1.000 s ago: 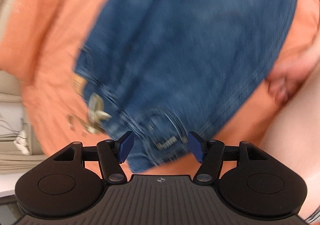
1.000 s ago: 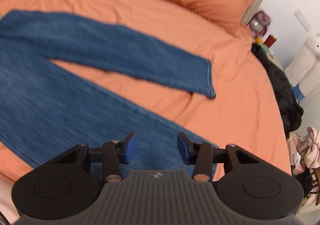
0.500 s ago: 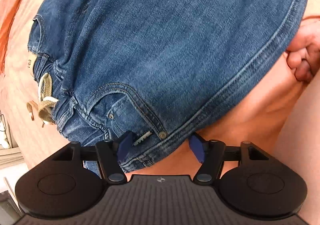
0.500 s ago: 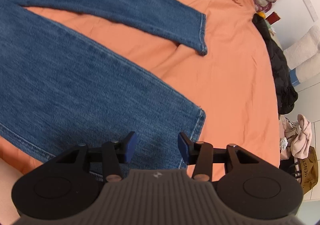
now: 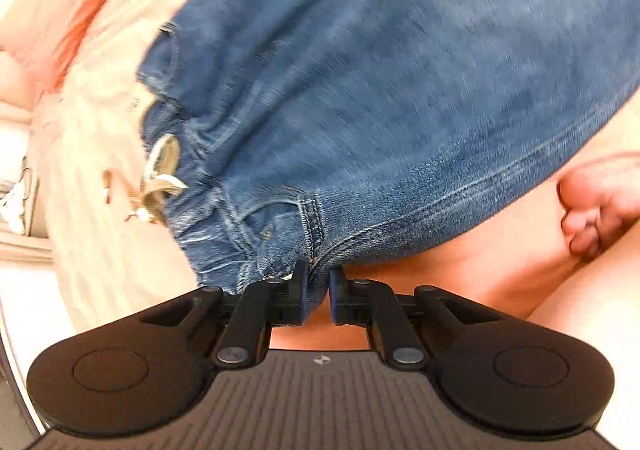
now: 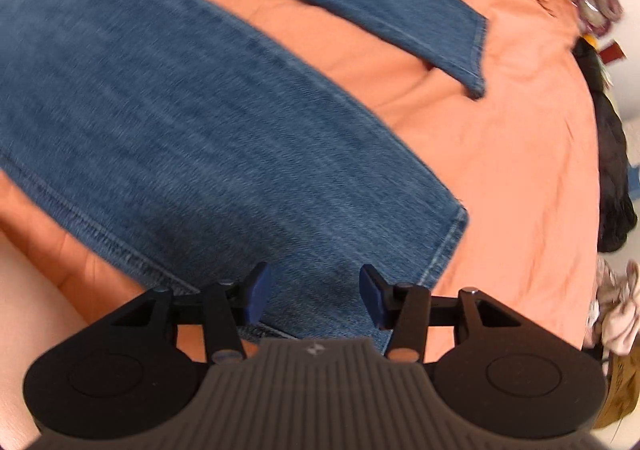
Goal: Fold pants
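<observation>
Left gripper (image 5: 317, 292) clamped on jeans (image 5: 400, 89) waistband corner. Right gripper (image 6: 314, 300) apart, over near leg hem (image 6: 444, 246). Jeans spread flat on orange bedsheet (image 6: 520, 153).

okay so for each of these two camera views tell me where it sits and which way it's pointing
Left wrist: on the left gripper, facing the jeans waistband corner pinched by its fingers; a bare hand shows right.
Right wrist: on the right gripper, fingers apart over a leg cuff, looking across the orange bed.
Shared: the same jeans and bed.
</observation>
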`<act>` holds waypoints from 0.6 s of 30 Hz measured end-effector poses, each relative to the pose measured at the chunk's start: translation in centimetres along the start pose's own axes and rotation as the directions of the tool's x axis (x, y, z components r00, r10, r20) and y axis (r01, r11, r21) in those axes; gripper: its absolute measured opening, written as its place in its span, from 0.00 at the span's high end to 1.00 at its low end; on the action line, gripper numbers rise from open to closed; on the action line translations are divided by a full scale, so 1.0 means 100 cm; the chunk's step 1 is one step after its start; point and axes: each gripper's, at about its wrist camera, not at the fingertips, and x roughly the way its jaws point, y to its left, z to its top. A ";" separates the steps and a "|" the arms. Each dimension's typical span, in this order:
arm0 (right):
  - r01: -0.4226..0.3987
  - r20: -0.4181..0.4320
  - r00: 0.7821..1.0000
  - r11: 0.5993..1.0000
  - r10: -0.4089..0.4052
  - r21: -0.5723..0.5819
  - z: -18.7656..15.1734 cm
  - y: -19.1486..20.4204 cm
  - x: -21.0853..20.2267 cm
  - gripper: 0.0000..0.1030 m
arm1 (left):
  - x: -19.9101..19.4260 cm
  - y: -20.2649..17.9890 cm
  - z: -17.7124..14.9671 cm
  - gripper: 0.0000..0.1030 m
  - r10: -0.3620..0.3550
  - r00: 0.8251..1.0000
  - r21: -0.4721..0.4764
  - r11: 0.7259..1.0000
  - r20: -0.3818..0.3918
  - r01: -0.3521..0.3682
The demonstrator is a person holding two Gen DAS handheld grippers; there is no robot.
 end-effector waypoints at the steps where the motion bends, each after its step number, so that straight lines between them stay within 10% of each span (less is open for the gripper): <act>1: -0.007 -0.005 1.000 1.000 0.007 -0.013 0.000 0.001 0.001 0.55 | -0.006 0.000 0.000 0.90 0.009 1.000 -0.014 1.000 0.003 -0.009; 18: -0.164 -0.129 0.982 0.964 0.139 -0.210 -0.014 0.025 0.019 0.44 | -0.054 0.010 0.025 0.90 0.094 0.995 -0.277 0.958 0.039 -0.080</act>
